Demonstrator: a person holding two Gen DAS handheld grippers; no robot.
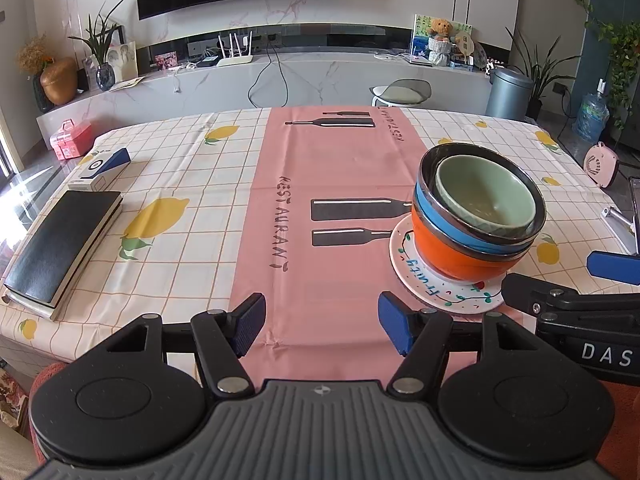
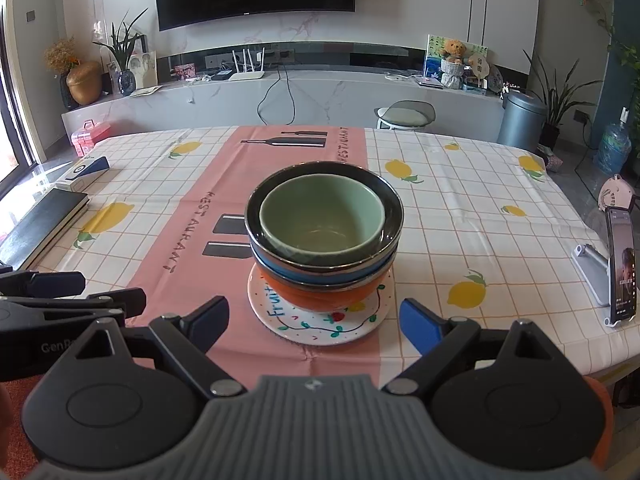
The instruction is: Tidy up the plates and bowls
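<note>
Orange, blue and pale green ceramic bowls (image 2: pixel 324 248) sit nested on a white round plate lettered "Fruity" (image 2: pixel 320 320), on the pink runner of the lemon-print tablecloth (image 2: pixel 460 216). Right gripper (image 2: pixel 316 320) gapes wide before the plate, apparently clear of it; left gripper (image 1: pixel 322 328) hangs open, empty, just beside.

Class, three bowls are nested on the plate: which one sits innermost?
The pale green bowl; it sits inside the blue bowl, which rests in the orange bowl at the bottom.
</note>
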